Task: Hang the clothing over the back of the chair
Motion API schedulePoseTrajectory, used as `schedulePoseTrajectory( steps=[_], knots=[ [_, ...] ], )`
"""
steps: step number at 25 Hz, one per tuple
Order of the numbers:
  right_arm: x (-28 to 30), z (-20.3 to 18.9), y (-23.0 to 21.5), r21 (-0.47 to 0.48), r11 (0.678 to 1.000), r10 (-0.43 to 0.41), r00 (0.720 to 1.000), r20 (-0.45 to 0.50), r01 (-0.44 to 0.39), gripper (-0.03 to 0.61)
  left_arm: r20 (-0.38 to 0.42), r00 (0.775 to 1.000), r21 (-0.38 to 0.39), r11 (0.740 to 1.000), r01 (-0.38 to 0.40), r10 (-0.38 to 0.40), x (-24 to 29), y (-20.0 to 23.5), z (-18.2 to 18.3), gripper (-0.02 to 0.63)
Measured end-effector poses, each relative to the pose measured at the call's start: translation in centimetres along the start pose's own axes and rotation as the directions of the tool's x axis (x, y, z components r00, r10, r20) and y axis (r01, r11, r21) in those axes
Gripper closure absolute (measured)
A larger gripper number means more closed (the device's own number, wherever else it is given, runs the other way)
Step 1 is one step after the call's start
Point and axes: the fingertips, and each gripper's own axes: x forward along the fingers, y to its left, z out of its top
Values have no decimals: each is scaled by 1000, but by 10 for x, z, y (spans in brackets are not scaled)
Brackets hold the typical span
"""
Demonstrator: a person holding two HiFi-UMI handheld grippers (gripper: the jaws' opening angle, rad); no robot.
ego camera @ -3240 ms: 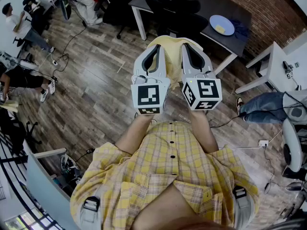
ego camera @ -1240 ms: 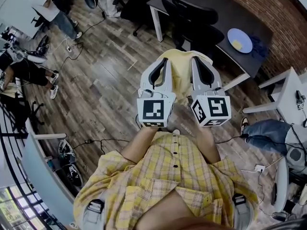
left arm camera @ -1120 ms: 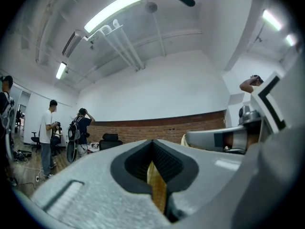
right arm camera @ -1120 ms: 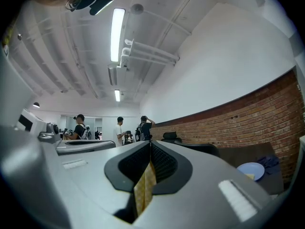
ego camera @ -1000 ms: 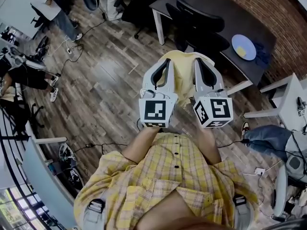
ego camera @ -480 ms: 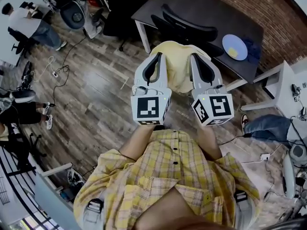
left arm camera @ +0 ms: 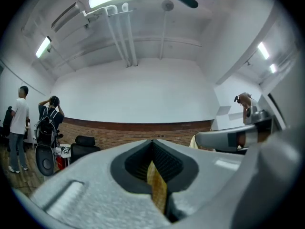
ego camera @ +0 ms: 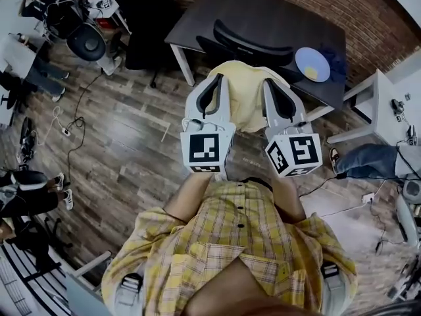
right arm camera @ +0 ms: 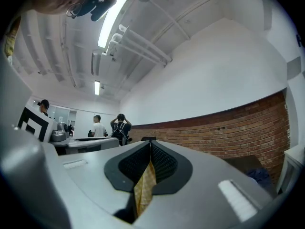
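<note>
— Grip status?
— Clamped shut on yellow cloth at both: left gripper [left arm camera: 156, 182], right gripper [right arm camera: 144, 182]. Between them, clothing [ego camera: 243, 101] held up in the air, spread.
— Progress?
— Judged early. Not yet draped; chair [ego camera: 253, 40] just beyond, back bare. Remaining: carry over the back, lower, release.

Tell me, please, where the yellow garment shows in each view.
Head view: garment upper centre, between left gripper and right gripper.
Left gripper view: a strip, lower centre, pinched in its jaws.
Right gripper view: a strip, lower centre, likewise pinched.
Shared landmark: brick wall.
</note>
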Motion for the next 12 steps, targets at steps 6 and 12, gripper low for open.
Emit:
schedulePoseTrajectory(
  steps=[6,12],
  knots=[
    [14,-2,1,-14,1000,-25,999,-26,25,566,-5,999,-25,999,36,-36,13,9,-4,611],
    [23,6,-7,4,1000,-16,1000,-6,16,566,4,999,-20,999,33,-33,23,13,3,611]
  ],
)
